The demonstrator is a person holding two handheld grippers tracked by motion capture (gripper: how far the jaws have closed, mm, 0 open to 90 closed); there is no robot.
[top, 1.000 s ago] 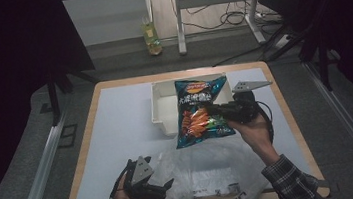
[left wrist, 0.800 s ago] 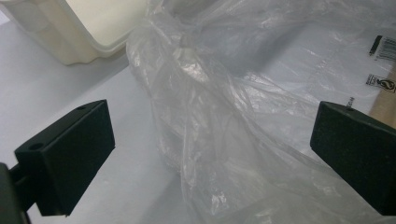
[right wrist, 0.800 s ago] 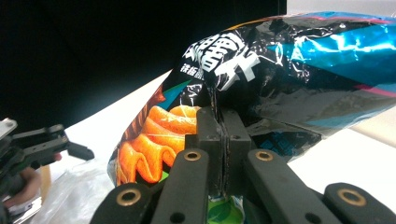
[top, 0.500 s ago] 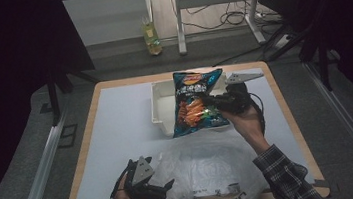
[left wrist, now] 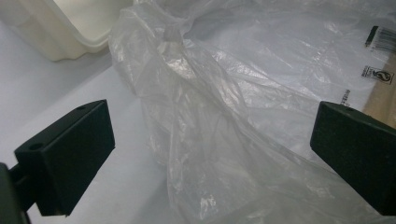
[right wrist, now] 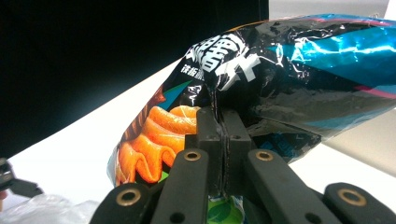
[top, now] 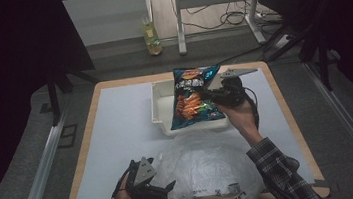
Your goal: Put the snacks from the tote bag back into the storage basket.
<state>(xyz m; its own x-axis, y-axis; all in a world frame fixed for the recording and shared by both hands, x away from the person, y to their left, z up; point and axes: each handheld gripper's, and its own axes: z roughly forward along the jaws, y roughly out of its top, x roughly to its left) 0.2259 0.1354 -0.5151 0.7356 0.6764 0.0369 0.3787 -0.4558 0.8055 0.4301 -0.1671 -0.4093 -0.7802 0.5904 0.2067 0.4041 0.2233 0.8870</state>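
The chip bag (right wrist: 261, 79) was pinched at one edge between the fully closed jaws of the right gripper (right wrist: 223, 140), hanging above the white bin (top: 161, 108). With so thin a hold, the foil could likely slip or tear. The left gripper (left wrist: 210, 154) was held wide open, empty, the crumpled plastic bag (left wrist: 224, 116) lying loose between its jaws; it could be snagged.
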